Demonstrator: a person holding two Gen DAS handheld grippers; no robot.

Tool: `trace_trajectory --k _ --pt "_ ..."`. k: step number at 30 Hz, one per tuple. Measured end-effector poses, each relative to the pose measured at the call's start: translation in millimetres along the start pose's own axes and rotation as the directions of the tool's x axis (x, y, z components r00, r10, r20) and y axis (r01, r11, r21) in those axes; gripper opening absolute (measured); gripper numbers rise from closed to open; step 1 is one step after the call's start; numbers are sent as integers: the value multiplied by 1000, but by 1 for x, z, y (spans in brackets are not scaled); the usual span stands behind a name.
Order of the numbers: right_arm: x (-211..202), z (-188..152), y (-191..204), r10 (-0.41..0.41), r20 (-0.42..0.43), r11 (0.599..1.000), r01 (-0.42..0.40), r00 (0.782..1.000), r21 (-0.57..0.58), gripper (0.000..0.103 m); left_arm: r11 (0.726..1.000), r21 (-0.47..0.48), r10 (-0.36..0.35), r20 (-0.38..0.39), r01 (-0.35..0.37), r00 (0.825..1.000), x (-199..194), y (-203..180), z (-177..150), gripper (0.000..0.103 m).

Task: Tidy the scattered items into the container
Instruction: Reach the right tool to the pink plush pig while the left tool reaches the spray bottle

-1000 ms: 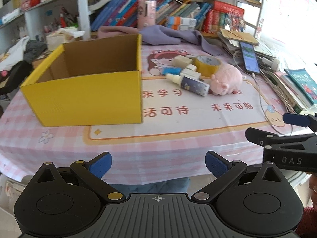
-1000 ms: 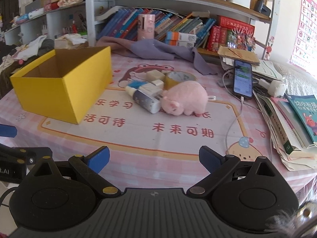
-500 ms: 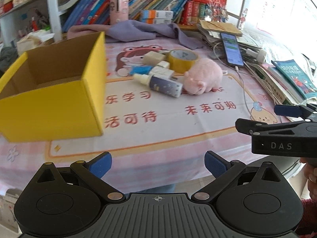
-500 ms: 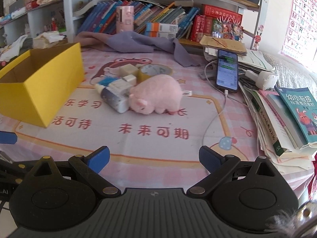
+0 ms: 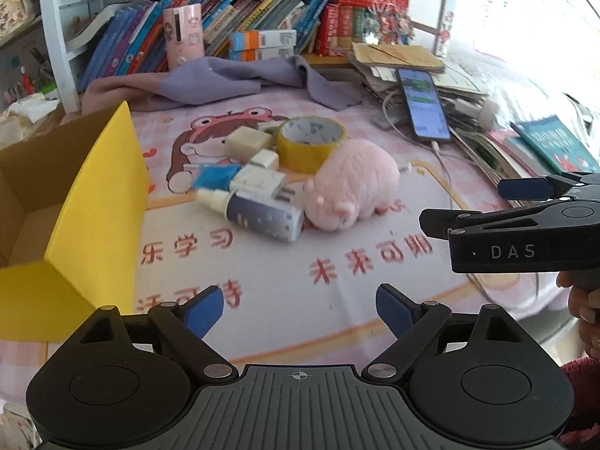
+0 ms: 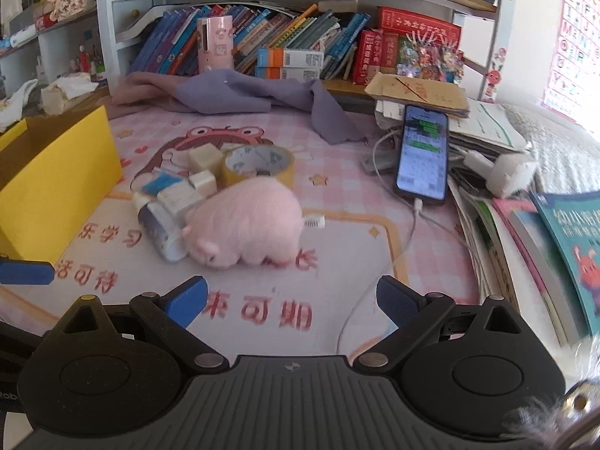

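both grippers have moved closer to the pile | left gripper (image 5: 299, 305) closing, empty | right gripper (image 6: 291, 298) open, empty | pink plush pig (image 6: 247, 225) at 12 o'clock | yellow box (image 5: 75, 221) at 9 o'clock

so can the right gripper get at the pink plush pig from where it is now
Probably yes. The right gripper is open and empty, and the pink plush pig lies straight ahead with bare tablecloth between. The spray bottle touches only the pig's left side.
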State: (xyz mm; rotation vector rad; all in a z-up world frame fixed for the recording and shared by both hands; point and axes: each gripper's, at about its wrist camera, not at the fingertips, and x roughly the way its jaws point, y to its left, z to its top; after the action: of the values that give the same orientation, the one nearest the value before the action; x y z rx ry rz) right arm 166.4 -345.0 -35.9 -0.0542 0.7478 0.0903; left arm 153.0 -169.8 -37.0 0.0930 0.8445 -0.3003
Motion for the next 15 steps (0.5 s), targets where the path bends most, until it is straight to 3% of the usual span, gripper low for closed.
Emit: trace_trajectory --k 15 --pt "71 54 -10 212 -34 976 -214 977 -52 103 982 -81 170 -45 -173 984 20 -2 31 90"
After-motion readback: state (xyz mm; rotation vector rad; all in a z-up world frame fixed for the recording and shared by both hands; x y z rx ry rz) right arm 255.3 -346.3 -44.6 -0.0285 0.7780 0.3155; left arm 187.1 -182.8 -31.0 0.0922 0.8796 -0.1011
